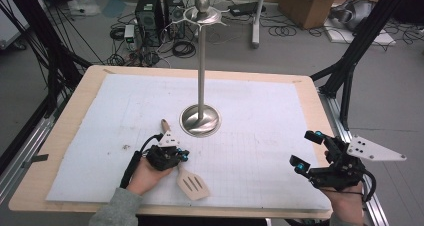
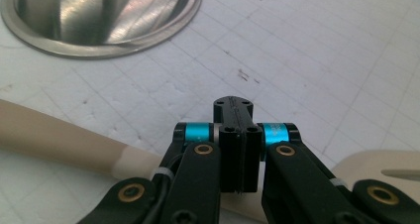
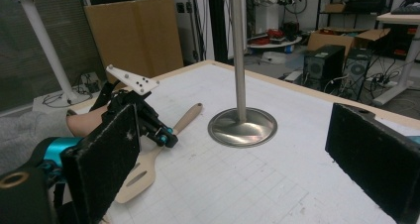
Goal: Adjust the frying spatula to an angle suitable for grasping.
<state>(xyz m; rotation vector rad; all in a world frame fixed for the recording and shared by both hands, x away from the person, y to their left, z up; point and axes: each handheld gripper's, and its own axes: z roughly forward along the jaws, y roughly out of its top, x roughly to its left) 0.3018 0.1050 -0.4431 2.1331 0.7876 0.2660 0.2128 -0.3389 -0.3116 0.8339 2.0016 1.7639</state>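
Observation:
A pale wooden slotted spatula (image 1: 192,183) lies on the white mat, handle pointing toward the far side. My left gripper (image 1: 183,156) rests low right over the neck of the spatula. In the left gripper view its jaws (image 2: 233,107) are pressed flat together with nothing between them, and the spatula handle (image 2: 59,140) passes underneath. In the right gripper view the spatula (image 3: 185,120) runs beneath that gripper's tip. My right gripper (image 1: 306,148) hovers open at the right of the mat, its wide pads (image 3: 106,159) holding nothing.
A tall metal stand (image 1: 201,61) with a round dished base (image 1: 200,121) rises mid-table, just beyond the left gripper; its base (image 2: 99,16) is close ahead. The white gridded mat (image 1: 250,101) covers the wooden table. Cables, computers and boxes sit on the floor behind.

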